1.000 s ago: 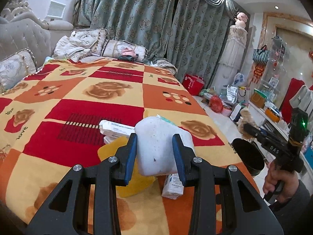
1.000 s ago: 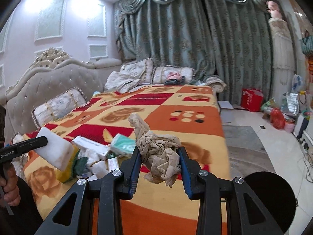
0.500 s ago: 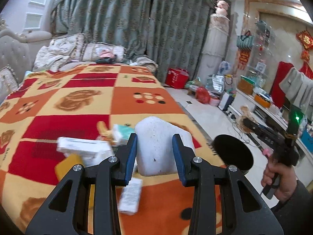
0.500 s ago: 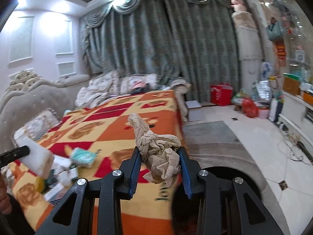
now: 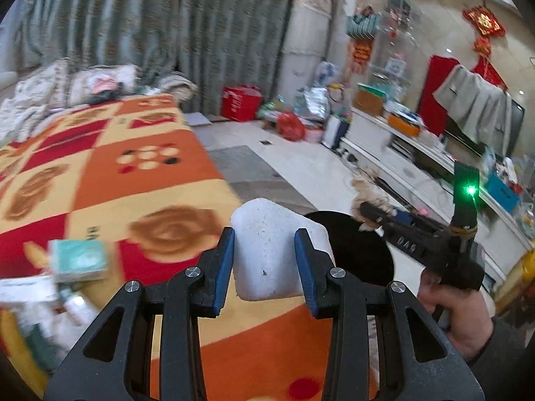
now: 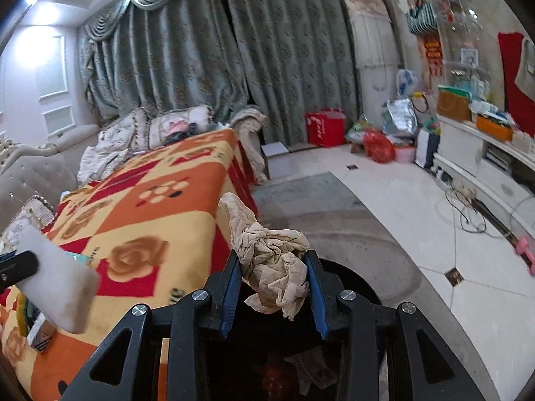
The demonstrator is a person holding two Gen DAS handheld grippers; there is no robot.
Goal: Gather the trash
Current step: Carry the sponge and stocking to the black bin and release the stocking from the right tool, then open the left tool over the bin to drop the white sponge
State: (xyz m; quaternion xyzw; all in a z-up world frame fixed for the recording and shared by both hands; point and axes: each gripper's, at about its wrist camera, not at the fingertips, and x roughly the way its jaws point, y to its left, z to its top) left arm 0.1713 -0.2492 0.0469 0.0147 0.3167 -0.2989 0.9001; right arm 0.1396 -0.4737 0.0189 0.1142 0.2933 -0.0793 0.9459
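Note:
My left gripper (image 5: 265, 250) is shut on a white foam block (image 5: 267, 254), held over the bed's right edge. The same foam block (image 6: 57, 287) shows at the left of the right wrist view. My right gripper (image 6: 272, 274) is shut on a crumpled beige paper wad (image 6: 271, 257), hanging right above a round black trash bin (image 6: 337, 287). In the left wrist view that bin (image 5: 357, 250) stands on the floor beside the bed, with the right gripper (image 5: 364, 207) over its far rim, held by a hand (image 5: 458, 310). Some trash lies inside the bin (image 6: 311, 364).
The bed's red, orange and yellow blanket (image 5: 140, 180) still carries a teal packet (image 5: 78, 260) and several small boxes (image 5: 40, 300) at the left. A grey mat (image 6: 321, 200), cables (image 6: 468, 207) and a white cabinet (image 6: 481, 153) lie on the tiled floor to the right.
Both grippers have swung right, away from the trash pile on the bed toward its edge. The right gripper now hangs over the black bin; both keep their loads.

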